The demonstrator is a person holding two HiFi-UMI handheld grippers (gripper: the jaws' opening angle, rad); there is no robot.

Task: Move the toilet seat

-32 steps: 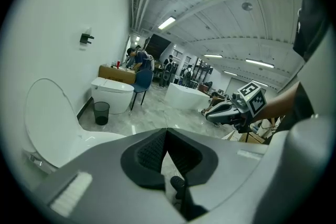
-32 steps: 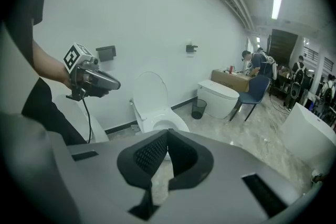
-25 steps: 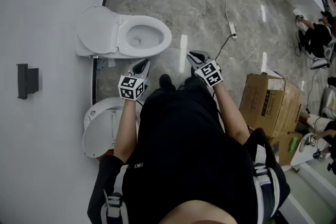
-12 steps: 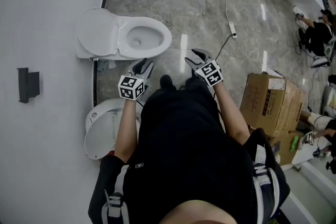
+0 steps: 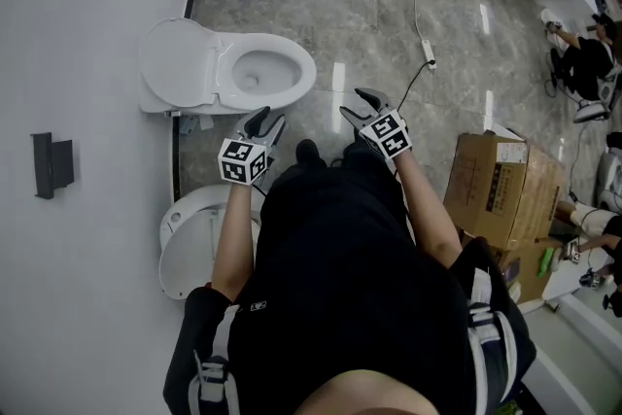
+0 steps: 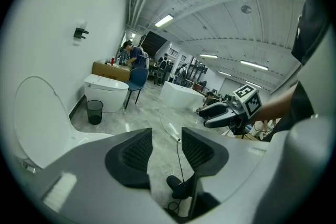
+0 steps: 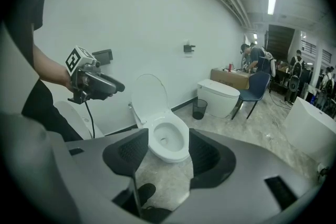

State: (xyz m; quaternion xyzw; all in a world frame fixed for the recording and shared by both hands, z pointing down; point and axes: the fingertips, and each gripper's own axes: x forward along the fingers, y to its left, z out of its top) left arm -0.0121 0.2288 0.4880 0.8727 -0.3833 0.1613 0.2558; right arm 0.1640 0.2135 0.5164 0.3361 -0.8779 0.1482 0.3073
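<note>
Grey marble floor spread before the toilet, its toilet seat upright; left gripper and right gripper hovered empty, fingers opening apart.

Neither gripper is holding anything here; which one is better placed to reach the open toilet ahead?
Probably left: the left gripper hangs nearer the toilet rim, jaws opening and empty. The right gripper, also opening, aims at the bowl but sits farther off.

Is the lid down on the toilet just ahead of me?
No, the lid stands upright against the wall and the bowl below it lies open.
</note>
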